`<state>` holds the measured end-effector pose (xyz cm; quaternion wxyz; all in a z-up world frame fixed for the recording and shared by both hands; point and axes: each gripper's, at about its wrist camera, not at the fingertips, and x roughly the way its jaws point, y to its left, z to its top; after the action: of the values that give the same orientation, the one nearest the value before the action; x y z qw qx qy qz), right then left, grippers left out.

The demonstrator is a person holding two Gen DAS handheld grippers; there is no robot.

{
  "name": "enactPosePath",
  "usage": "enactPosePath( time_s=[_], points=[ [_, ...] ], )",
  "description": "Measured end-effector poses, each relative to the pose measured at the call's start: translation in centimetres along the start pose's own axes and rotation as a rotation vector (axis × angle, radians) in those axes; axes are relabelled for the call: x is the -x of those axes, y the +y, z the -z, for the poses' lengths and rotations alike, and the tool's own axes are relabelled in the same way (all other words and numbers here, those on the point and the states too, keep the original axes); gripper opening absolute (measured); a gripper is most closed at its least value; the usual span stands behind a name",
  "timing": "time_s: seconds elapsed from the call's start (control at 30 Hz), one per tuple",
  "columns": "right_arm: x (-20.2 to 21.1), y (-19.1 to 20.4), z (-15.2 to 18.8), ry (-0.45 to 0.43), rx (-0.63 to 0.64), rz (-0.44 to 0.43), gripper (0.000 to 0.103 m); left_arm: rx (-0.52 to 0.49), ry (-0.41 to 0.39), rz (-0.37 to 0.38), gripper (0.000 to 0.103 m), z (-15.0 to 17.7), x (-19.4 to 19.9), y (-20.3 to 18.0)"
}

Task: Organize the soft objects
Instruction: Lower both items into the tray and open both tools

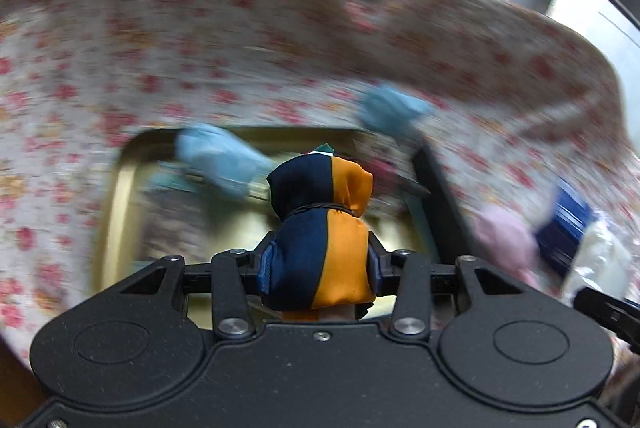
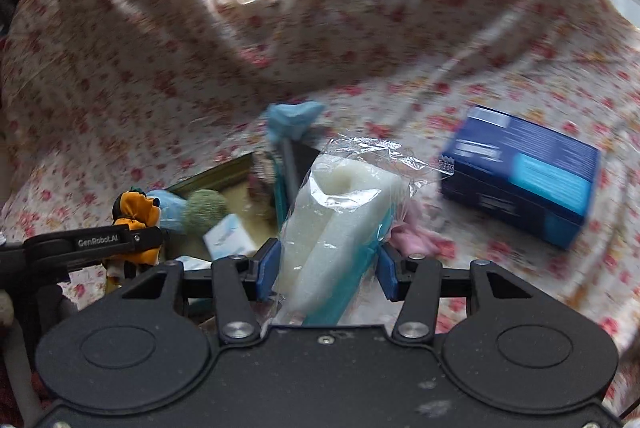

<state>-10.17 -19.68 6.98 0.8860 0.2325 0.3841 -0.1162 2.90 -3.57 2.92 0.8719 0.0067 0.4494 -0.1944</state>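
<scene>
My left gripper [image 1: 319, 263] is shut on a navy and orange cloth pouch [image 1: 322, 228] tied with a dark band, held above the gold tray [image 1: 116, 187]. In the right wrist view the same pouch [image 2: 134, 218] shows at the left in the left gripper [image 2: 132, 238]. My right gripper [image 2: 326, 270] is shut on a white sponge with a teal layer in a clear plastic bag [image 2: 340, 211]. Light blue soft pieces [image 1: 218, 157] lie in the tray, and another [image 1: 390, 109] lies behind it. A green fuzzy ball [image 2: 206, 207] sits in the tray.
A flowered cloth [image 2: 160, 67] covers the surface and rises in folds at the back. A dark blue box [image 2: 524, 173] lies at the right. A pink soft piece [image 2: 412, 240] lies by the sponge. A small white and blue packet [image 2: 230, 238] and a dark frame [image 1: 440, 195] are at the tray.
</scene>
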Motion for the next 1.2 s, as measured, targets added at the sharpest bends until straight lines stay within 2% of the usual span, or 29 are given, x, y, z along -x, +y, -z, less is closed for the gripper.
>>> enactPosePath(
  time_s=[0.27,0.43,0.5,0.57,0.63,0.93,1.03,1.2],
  points=[
    [-5.4,6.8,-3.6,0.030,0.132,-0.051,0.050,0.078,-0.038,-0.177,0.044,-2.5,-1.9,6.4],
    [-8.4,9.3,-4.7,0.028,0.194,-0.061,0.050,0.090,-0.026,-0.213,0.046,-3.8,-3.9,7.9],
    [-9.1,10.0,-4.9,0.005,0.210,-0.068,0.055,0.087,-0.017,-0.217,0.049,-4.2,-4.7,8.1],
    [-9.4,10.2,-4.9,-0.017,0.210,-0.060,0.065,0.075,-0.011,-0.208,0.059,-4.3,-5.1,8.0],
    [-9.8,10.1,-4.9,-0.020,0.205,-0.052,0.065,0.068,-0.016,-0.213,0.067,-4.2,-5.4,7.8],
    [-9.2,7.7,-4.0,-0.009,0.164,-0.032,0.065,0.051,0.007,-0.210,0.067,-3.7,-6.0,7.2],
    [-8.4,6.5,-3.5,-0.007,0.129,-0.031,0.065,0.054,0.001,-0.208,0.073,-3.6,-5.5,7.0],
    [-6.6,4.7,-2.4,-0.026,0.097,-0.011,0.065,0.041,-0.021,-0.219,0.073,-3.1,-4.4,6.1]
  ],
)
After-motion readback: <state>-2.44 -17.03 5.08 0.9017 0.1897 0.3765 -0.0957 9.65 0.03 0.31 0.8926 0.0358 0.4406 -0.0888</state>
